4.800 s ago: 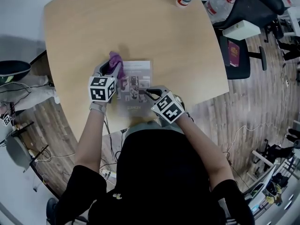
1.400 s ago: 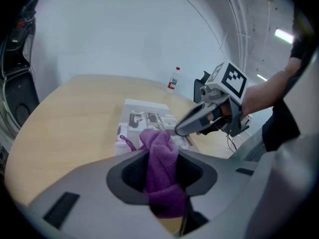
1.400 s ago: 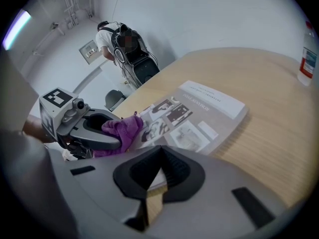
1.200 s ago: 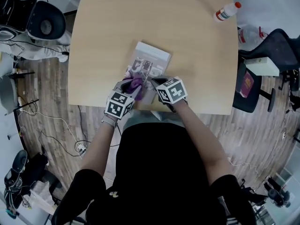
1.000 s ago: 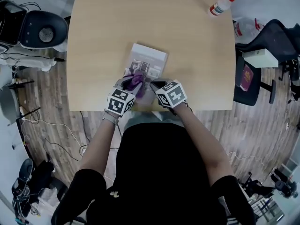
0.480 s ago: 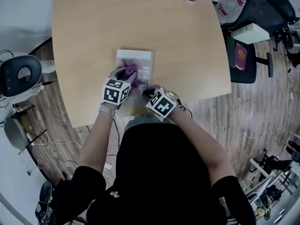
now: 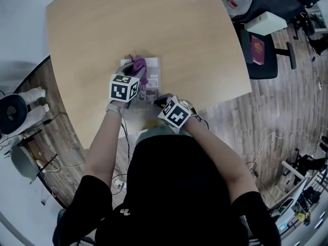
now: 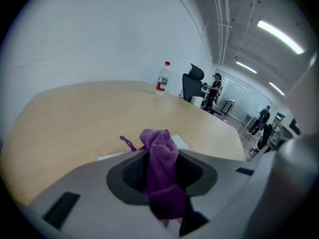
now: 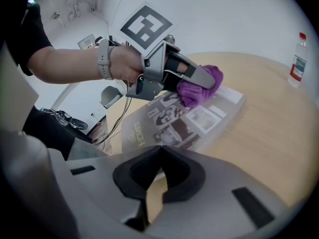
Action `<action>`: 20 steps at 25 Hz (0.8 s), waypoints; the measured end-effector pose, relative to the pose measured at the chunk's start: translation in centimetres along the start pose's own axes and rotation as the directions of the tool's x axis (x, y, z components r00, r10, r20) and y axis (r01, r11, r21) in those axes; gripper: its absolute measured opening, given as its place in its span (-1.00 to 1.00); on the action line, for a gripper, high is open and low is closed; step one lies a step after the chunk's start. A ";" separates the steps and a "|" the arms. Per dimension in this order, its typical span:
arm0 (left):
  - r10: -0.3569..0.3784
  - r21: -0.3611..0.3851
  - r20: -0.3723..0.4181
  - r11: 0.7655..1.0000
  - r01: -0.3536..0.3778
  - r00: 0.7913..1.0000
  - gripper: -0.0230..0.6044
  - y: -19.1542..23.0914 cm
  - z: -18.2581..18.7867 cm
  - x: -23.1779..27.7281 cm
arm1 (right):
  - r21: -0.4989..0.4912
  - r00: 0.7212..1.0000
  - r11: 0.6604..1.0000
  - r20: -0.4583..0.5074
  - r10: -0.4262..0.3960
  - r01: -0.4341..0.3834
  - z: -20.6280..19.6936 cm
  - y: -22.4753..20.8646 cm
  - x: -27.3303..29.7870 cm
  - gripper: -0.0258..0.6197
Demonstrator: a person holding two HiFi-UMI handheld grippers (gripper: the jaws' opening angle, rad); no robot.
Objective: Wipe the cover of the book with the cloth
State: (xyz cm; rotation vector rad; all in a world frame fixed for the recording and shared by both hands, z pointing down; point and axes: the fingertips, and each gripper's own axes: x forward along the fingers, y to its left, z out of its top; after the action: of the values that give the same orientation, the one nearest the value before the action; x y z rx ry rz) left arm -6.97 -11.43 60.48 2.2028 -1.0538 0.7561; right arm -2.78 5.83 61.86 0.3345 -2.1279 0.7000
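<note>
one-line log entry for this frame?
left gripper: shut on cloth | cloth on book cover | right gripper: shut, tips at book's near edge

Pale wooden table (image 7: 179,40) fills the middle, plank floor (image 7: 287,117) around it, black office chair (image 7: 266,14) off its far right corner, white wall (image 8: 99,34), ceiling strip lights (image 8: 279,36) glowing

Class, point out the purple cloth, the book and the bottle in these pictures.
purple cloth (image 8: 160,153): left gripper view, on its bunched middle fold.
book (image 9: 182,123): right gripper view, on the middle of its cover.
bottle (image 8: 160,82): left gripper view, on its label.
</note>
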 end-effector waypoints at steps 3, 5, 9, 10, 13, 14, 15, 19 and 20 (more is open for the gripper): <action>-0.019 0.032 -0.013 0.999 0.019 1.000 -0.45 0.2 1.2 0.9 | 0.011 1.000 1.000 0.012 -0.016 0.016 0.1 0.0 0.0 -0.83; -0.035 0.052 -0.022 0.998 0.036 0.999 -0.45 0.1 1.7 1.6 | 0.029 0.999 0.999 0.025 -0.025 0.025 0.0 -0.2 0.0 -0.83; -0.067 0.071 -0.036 0.995 0.070 0.997 -0.45 -0.1 2.5 2.6 | 0.063 0.998 0.997 0.053 -0.043 0.040 0.0 -0.3 0.1 -0.83; -0.076 0.074 -0.039 0.994 0.079 0.996 -0.45 -0.2 2.7 2.8 | 0.071 0.997 0.996 0.061 -0.048 0.044 -0.1 -0.4 0.1 -0.83; -0.092 0.087 -0.050 0.992 0.096 0.995 -0.45 -0.6 2.9 3.4 | 0.099 0.995 0.994 0.085 -0.059 0.051 -0.2 -0.7 -0.1 -0.83; -0.094 0.093 -0.052 0.991 0.099 0.994 -0.45 -0.8 2.9 3.4 | 0.111 0.994 0.992 0.093 -0.063 0.053 -0.2 -0.8 -0.2 -0.83; -0.097 0.098 -0.052 0.990 0.102 0.994 -0.45 -0.9 2.9 3.4 | 0.126 0.992 0.991 0.102 -0.068 0.055 -0.2 -0.8 -0.2 -0.83; -0.126 0.099 -0.044 0.987 0.130 0.991 -0.45 -1.9 2.5 2.9 | 0.239 0.987 0.970 0.147 -0.071 0.034 -0.4 -1.1 -0.6 -0.83; -0.140 0.103 -0.047 0.984 0.145 0.989 -0.45 -2.5 2.2 2.8 | 0.264 0.986 0.964 0.157 -0.063 0.020 -0.5 -1.1 -0.7 -0.83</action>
State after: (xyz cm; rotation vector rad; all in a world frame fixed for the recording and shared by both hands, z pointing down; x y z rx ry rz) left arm -2.93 -13.01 60.32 2.3150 -0.8433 0.8049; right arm -1.48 5.19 61.95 0.5968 -2.1767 0.9605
